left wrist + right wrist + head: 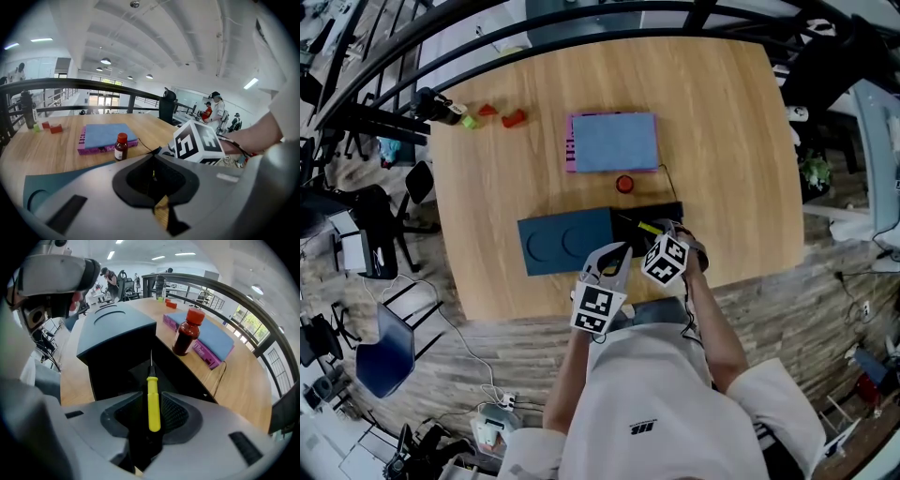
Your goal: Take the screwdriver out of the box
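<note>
The right tongs (152, 401) hang over the open black box (112, 366) at the tabletop's (722, 141) 6 o'clock edge. Their jaws are spread either side of the yellow screwdriver (153, 404) lying inside, untouched, probably lined up to clamp its handle. Its long axis runs 6 to 12 in the right gripper view, blade at 12. The left tongs (153, 161) sit closed, empty.

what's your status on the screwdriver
Left gripper shut, empty. Right gripper open, jaws astride the screwdriver, not clamped. Screwdriver lying in the open box. Nothing in the way.
</note>
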A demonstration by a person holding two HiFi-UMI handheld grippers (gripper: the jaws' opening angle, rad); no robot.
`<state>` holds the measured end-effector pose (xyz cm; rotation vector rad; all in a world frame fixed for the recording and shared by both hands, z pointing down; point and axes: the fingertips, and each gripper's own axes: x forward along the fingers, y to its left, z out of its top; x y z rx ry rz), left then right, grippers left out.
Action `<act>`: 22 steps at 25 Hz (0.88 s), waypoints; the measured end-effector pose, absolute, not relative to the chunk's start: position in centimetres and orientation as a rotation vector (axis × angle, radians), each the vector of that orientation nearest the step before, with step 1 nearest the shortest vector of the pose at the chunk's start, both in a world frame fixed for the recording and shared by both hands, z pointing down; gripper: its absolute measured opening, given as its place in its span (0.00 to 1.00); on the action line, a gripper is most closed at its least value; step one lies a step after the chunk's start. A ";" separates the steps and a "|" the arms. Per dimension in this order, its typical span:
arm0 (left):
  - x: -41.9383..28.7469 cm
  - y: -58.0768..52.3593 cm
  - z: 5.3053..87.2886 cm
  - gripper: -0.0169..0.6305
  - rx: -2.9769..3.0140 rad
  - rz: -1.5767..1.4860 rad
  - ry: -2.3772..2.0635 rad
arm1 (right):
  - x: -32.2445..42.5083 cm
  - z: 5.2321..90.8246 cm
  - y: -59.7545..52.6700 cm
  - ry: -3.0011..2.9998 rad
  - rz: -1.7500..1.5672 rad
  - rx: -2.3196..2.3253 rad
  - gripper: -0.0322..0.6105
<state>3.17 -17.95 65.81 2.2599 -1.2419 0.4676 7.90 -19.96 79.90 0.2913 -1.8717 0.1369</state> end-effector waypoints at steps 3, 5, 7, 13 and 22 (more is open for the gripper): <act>2.7 -17.6 65.6 0.05 2.262 0.465 -1.248 | 7.8 80.0 -19.9 -1.850 0.141 0.285 0.21; 2.3 -17.5 65.4 0.05 2.265 0.464 -1.250 | 7.7 80.0 -19.7 -1.844 0.151 0.277 0.17; 1.9 -17.3 65.1 0.05 2.270 0.462 -1.252 | 7.7 79.9 -19.6 -1.842 0.157 0.278 0.15; 1.0 -17.1 64.5 0.05 2.296 0.458 -1.247 | 7.3 79.7 -19.5 -1.869 0.208 0.321 0.15; 0.8 -16.6 63.3 0.05 2.353 0.453 -1.215 | 7.4 77.0 -19.3 -1.907 0.204 0.417 0.15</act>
